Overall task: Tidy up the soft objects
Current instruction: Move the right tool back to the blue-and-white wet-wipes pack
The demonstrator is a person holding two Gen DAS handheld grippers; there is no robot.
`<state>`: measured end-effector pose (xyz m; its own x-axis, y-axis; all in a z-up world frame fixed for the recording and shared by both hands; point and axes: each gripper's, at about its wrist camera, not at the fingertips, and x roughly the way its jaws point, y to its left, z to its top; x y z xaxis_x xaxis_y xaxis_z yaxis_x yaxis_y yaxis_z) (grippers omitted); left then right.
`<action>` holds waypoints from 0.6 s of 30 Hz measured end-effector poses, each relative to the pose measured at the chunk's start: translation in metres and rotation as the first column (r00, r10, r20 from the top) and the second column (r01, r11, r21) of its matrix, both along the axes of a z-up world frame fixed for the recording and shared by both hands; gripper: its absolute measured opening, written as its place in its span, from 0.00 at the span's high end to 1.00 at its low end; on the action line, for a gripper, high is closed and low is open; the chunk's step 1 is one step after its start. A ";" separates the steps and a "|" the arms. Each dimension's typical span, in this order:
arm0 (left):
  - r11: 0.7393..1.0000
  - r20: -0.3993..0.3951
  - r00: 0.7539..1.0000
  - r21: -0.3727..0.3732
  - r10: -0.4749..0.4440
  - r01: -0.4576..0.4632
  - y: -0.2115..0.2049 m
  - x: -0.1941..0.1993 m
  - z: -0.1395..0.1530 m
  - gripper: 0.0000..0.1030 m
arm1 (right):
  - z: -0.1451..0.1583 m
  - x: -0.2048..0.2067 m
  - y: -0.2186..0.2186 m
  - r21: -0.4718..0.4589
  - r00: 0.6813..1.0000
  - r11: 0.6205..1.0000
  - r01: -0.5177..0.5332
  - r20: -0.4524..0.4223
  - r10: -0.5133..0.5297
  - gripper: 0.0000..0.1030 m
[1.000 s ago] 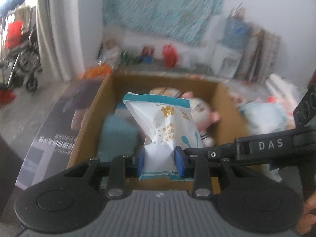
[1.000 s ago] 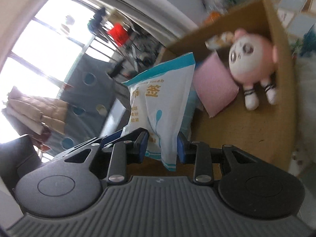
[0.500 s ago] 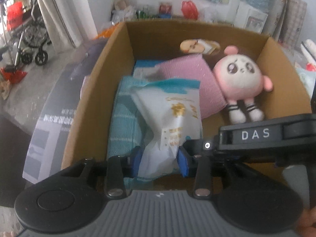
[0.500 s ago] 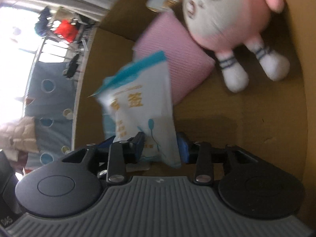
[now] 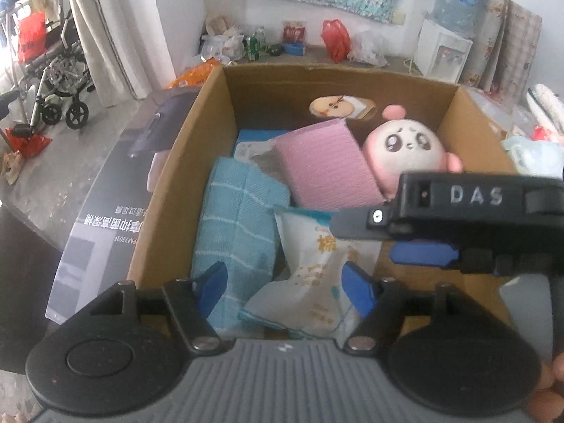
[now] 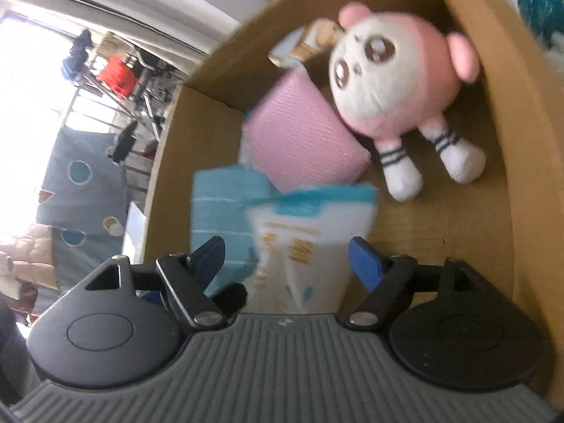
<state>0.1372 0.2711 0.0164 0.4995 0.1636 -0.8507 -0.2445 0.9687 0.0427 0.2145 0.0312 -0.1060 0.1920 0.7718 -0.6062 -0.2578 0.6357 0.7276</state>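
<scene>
Cluttered room, cardboard box (image 5: 183, 190) holding pink plush (image 5: 405, 151), towel (image 5: 236, 218), white packet (image 5: 317, 282), both jaws opening around packet

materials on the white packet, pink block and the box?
White packet: looks like thin plastic film, glossy, crumpled with printed text. Pink block: probably sponge or foam, matte with fine ribbed texture. Box: corrugated cardboard, plain brown, raw cut edges.

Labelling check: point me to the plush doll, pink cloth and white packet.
plush doll (image 5: 405, 144), left wrist view, face.
pink cloth (image 5: 324, 165), left wrist view, top surface.
white packet (image 6: 310, 246), right wrist view, printed front.
</scene>
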 end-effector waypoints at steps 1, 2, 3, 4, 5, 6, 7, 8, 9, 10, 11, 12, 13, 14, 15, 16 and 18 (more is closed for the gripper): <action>1.000 0.014 1.000 0.000 -0.007 0.007 -0.003 -0.003 0.003 0.28 | 0.005 -0.001 -0.003 0.020 1.000 1.000 -0.003 0.019 0.002 0.24; 1.000 0.025 1.000 0.003 -0.012 0.012 -0.006 -0.005 0.006 0.26 | 0.011 -0.004 -0.007 0.040 0.999 0.999 -0.002 0.045 0.000 0.24; 1.000 0.036 0.999 0.008 -0.016 0.016 -0.009 -0.007 0.009 0.26 | 0.016 -0.005 -0.010 0.052 0.998 0.999 -0.002 0.063 -0.002 0.24; 1.000 0.045 0.999 0.012 -0.018 0.017 -0.012 -0.009 0.012 0.26 | 0.022 -0.005 -0.013 0.067 0.997 0.998 -0.005 0.079 -0.001 0.24; 1.000 0.054 0.998 0.015 -0.020 0.019 -0.016 -0.011 0.015 0.26 | 0.027 -0.006 -0.018 0.085 0.995 0.996 -0.010 0.095 0.002 0.23; 1.000 0.063 0.998 0.014 -0.023 0.022 -0.019 -0.012 0.018 0.26 | 0.033 -0.008 -0.023 0.106 0.994 0.994 -0.017 0.109 0.005 0.23; 1.000 0.071 0.997 0.012 -0.025 0.024 -0.023 -0.014 0.021 0.26 | 0.038 -0.009 -0.032 0.123 0.993 0.992 -0.022 0.117 0.007 0.23; 1.000 0.081 0.996 0.011 -0.028 0.027 -0.027 -0.016 0.025 0.25 | 0.043 -0.010 -0.043 0.143 0.992 0.989 -0.030 0.125 0.012 0.23; 0.999 0.092 0.995 0.010 -0.035 0.034 -0.031 -0.019 0.029 0.25 | 0.049 -0.012 -0.055 0.166 0.991 0.985 -0.041 0.136 0.018 0.23; 0.999 0.106 0.993 0.012 -0.042 0.041 -0.037 -0.022 0.034 0.24 | 0.054 -0.015 -0.065 0.185 0.989 0.981 -0.049 0.146 0.022 0.23; 0.999 0.122 0.991 0.020 -0.053 0.051 -0.043 -0.025 0.039 0.22 | 0.059 -0.017 -0.076 0.204 0.987 0.977 -0.055 0.159 0.023 0.23; 0.997 0.138 0.988 0.031 -0.068 0.064 -0.051 -0.028 0.045 0.21 | 0.066 -0.020 -0.089 0.224 0.984 0.973 -0.065 0.178 0.025 0.23; 0.996 0.154 0.984 0.044 -0.084 0.078 -0.058 -0.031 0.051 0.20 | 0.072 -0.023 -0.102 0.242 0.979 0.967 -0.075 0.200 0.026 0.23; 0.994 0.171 0.980 0.058 -0.101 0.093 -0.067 -0.033 0.057 0.18 | 0.077 -0.025 -0.115 0.254 0.976 0.964 -0.080 0.217 0.024 0.23; 0.991 0.188 0.975 0.072 -0.122 0.110 -0.075 -0.035 0.063 0.17 | 0.083 -0.027 -0.132 0.268 0.972 0.960 -0.083 0.232 0.019 0.23; 0.988 0.203 0.968 0.086 -0.144 0.129 -0.085 -0.037 0.069 0.16 | 0.089 -0.029 -0.151 0.282 0.969 0.956 -0.082 0.247 0.010 0.23; 0.979 0.229 0.954 0.112 -0.192 0.170 -0.103 -0.037 0.078 0.13 | 0.099 -0.030 -0.186 0.301 0.961 0.952 -0.060 0.276 -0.027 0.22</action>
<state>0.1002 0.1676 0.0949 0.7138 0.1215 -0.6897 -0.0788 0.9925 0.0933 0.1842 -0.1553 -0.0067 0.3022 0.9149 -0.2676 -0.4829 0.3890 0.7846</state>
